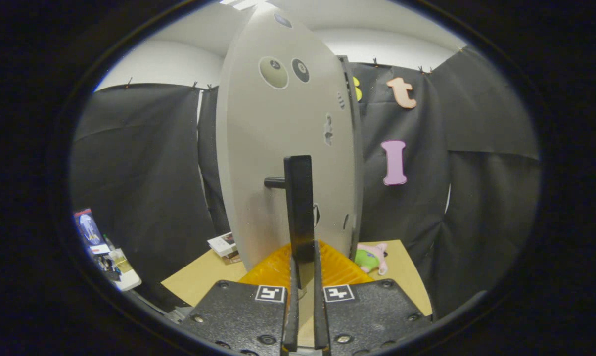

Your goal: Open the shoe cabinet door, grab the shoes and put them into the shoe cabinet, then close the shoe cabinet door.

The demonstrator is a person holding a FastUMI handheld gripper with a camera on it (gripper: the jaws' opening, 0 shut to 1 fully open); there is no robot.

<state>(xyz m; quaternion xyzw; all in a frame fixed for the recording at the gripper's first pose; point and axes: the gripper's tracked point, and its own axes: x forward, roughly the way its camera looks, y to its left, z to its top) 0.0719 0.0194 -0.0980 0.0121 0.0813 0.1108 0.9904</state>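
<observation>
The light grey shoe cabinet door point(278, 148) stands tall right in front of me, seen at a slant, with its dark edge toward the right. A black vertical bar handle point(299, 207) sticks out from the door on a short black post. My gripper point(302, 269) is shut on the lower end of this handle. The orange ribbed fingers point(270, 269) press on it from both sides, and the bar runs down into the narrow gap between the black finger mounts.
The cabinet stands on a tan table top point(204, 279). A pink and green plush toy point(374, 258) lies to the right of the door's foot, and a small white box point(222, 244) to its left. A low white stand with clutter point(112, 264) is far left.
</observation>
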